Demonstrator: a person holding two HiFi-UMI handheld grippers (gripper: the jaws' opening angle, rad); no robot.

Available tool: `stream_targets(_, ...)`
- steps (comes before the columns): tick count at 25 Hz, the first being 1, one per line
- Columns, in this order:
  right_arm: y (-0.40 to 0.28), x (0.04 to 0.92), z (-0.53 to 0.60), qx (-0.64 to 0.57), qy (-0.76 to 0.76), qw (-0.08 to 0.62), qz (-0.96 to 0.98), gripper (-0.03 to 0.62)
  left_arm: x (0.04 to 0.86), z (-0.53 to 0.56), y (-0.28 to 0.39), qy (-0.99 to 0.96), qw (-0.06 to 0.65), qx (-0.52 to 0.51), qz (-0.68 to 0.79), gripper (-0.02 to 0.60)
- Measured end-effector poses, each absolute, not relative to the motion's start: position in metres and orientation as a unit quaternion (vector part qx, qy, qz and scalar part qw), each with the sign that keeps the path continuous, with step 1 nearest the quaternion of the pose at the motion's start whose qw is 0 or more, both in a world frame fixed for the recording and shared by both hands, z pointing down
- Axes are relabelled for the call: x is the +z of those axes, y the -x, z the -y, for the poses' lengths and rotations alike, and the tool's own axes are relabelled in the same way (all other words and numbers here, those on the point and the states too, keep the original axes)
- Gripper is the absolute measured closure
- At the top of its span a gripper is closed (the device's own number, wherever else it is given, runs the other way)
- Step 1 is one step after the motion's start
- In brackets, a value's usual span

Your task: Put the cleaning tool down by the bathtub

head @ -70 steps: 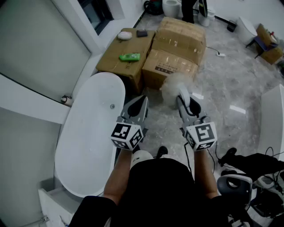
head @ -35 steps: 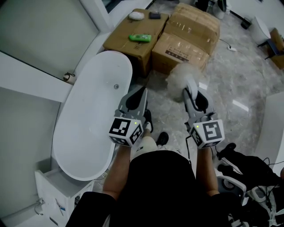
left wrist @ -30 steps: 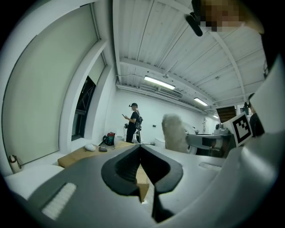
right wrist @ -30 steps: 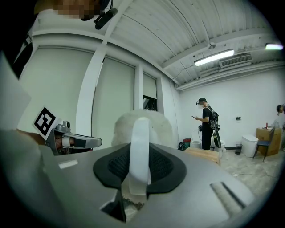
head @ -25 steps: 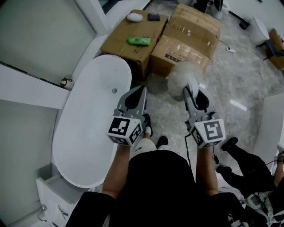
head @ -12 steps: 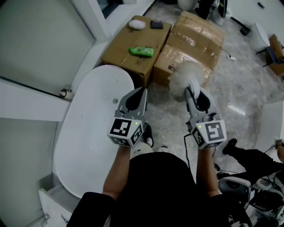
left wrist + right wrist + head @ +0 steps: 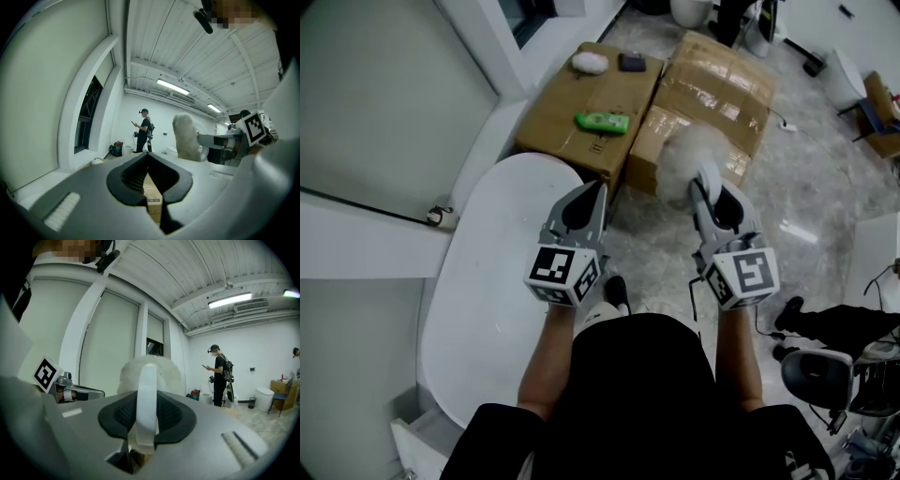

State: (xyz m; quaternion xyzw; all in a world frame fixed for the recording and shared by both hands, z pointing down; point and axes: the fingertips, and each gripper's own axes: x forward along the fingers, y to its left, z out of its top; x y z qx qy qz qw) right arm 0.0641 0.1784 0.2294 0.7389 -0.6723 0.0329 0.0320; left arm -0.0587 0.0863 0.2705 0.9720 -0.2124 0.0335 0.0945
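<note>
The cleaning tool (image 7: 686,159) has a fluffy white head and a white handle (image 7: 146,394). My right gripper (image 7: 710,190) is shut on that handle and holds the tool upright in the air, above the floor in front of the cardboard boxes. The fluffy head (image 7: 161,371) rises just past the jaws. My left gripper (image 7: 597,190) is shut with nothing in it, level with the right one and over the floor by the tub's end. The white oval bathtub (image 7: 478,319) lies below and to the left. In the left gripper view the tool's head (image 7: 186,138) stands to the right of the shut jaws.
Two cardboard boxes (image 7: 581,98) (image 7: 717,80) stand at the tub's far end, with a green bottle (image 7: 602,121) and small items on top. A window wall runs along the left. Chairs and cables (image 7: 834,366) crowd the right. A person (image 7: 219,380) stands far off.
The view has crept forward along the tub towards the boxes. Both grippers keep the same pose side by side, and the tool stays gripped in the right one.
</note>
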Motion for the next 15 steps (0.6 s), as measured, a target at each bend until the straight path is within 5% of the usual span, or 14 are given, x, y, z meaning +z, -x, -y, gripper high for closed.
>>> stream_targets(15,-0.075,0.231,-0.137,0.036,-0.726,0.034,0.686,0.500,0.282,-0.053,0.047,-0.968,0.104,0.041,0.226,0.584)
